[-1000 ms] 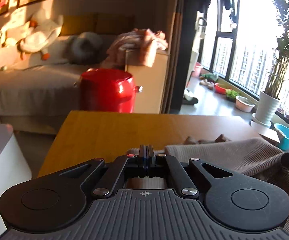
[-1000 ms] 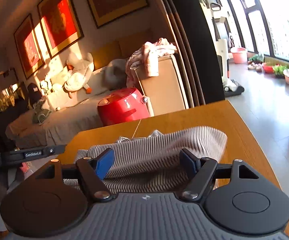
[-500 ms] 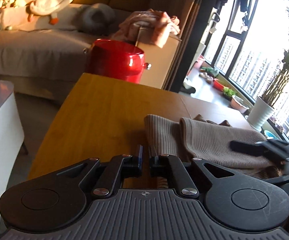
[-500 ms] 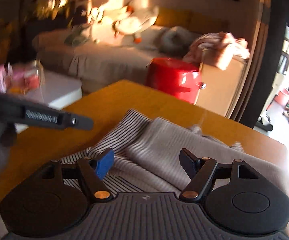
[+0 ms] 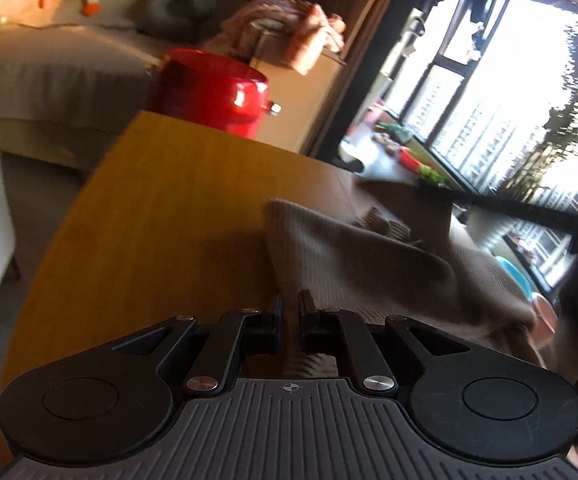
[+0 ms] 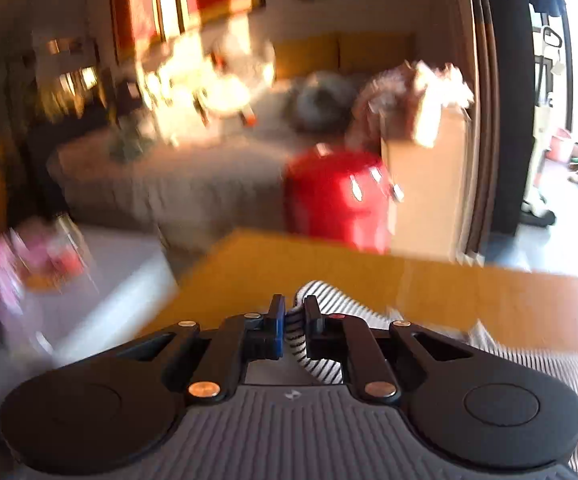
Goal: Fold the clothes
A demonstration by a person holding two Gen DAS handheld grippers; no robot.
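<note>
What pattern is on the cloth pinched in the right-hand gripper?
Thin black-and-white stripes on the cloth, clearest in the right wrist view, where the right gripper pinches it.

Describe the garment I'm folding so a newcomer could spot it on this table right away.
Start at the wooden table in front of the sofa and the red pot. The ribbed beige garment lies bunched on the table's right part, the only cloth on it. Its underside shows dark and white stripes, and the right tool pinches that striped edge.
</note>
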